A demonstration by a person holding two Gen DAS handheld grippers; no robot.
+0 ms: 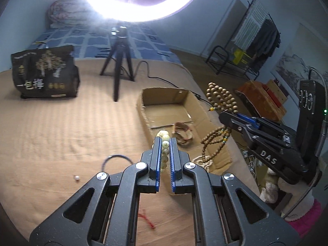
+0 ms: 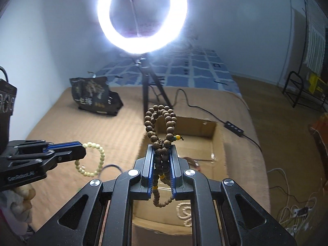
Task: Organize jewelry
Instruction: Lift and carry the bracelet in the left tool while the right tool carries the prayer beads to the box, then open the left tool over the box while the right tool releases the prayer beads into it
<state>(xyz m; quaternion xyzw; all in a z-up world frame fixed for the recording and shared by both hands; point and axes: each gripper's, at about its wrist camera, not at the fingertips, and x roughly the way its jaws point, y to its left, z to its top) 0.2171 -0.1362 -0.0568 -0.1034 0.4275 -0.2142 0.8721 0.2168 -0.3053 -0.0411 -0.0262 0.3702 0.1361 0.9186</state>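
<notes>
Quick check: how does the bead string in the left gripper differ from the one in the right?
The pale bracelet is one short loop of few, yellowish-green beads; the brown mala is a long strand of many small, dark wooden beads with yellow accents. The bracelet hangs as an open ring off the left gripper; the mala bunches in several loops above and below the right gripper. Both are clamped between shut fingers, near the cardboard box.

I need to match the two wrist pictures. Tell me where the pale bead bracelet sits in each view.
Left wrist: pale bracelet at centre, clamped in the left gripper, just in front of the box.
Right wrist: pale bracelet at left, hanging from the left gripper that enters from the left edge.
Shared landmark: the tripod under the ring light.
</notes>
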